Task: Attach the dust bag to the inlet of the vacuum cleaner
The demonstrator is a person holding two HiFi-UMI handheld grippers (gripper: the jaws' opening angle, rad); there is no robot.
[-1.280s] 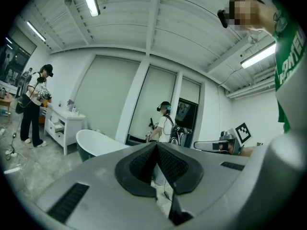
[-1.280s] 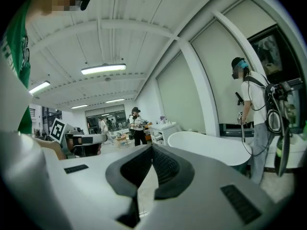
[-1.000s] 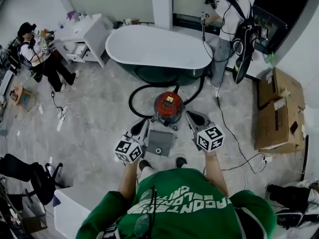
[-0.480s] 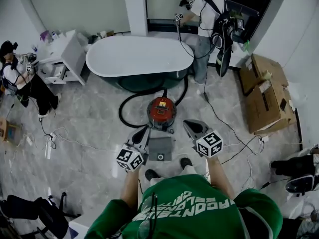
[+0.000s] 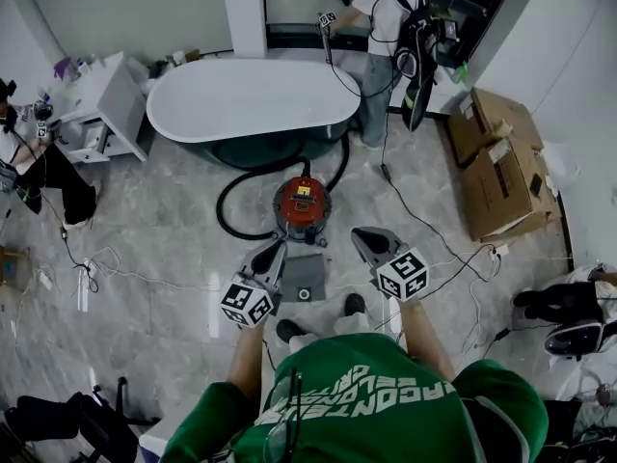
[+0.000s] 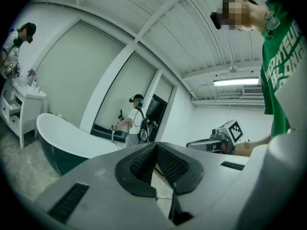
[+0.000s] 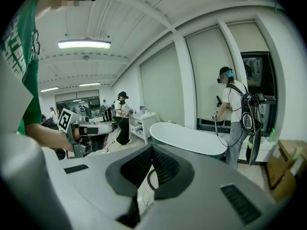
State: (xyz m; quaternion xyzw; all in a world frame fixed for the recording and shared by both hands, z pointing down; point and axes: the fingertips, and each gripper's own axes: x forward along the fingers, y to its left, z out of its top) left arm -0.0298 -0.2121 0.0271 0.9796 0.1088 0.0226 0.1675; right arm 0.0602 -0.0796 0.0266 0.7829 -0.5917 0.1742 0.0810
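My left claw (image 5: 274, 252) and right claw (image 5: 361, 237) are both clenching shut on nothing. I am holding them out on either side of the flat grey square dust bag (image 5: 305, 278), which is lying on the pale marble floor (image 5: 174, 249) just in front of the round red vacuum cleaner (image 5: 302, 204).

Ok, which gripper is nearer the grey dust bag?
Left. The left gripper is by the left edge of the dust bag; the right gripper stands clear to its right.
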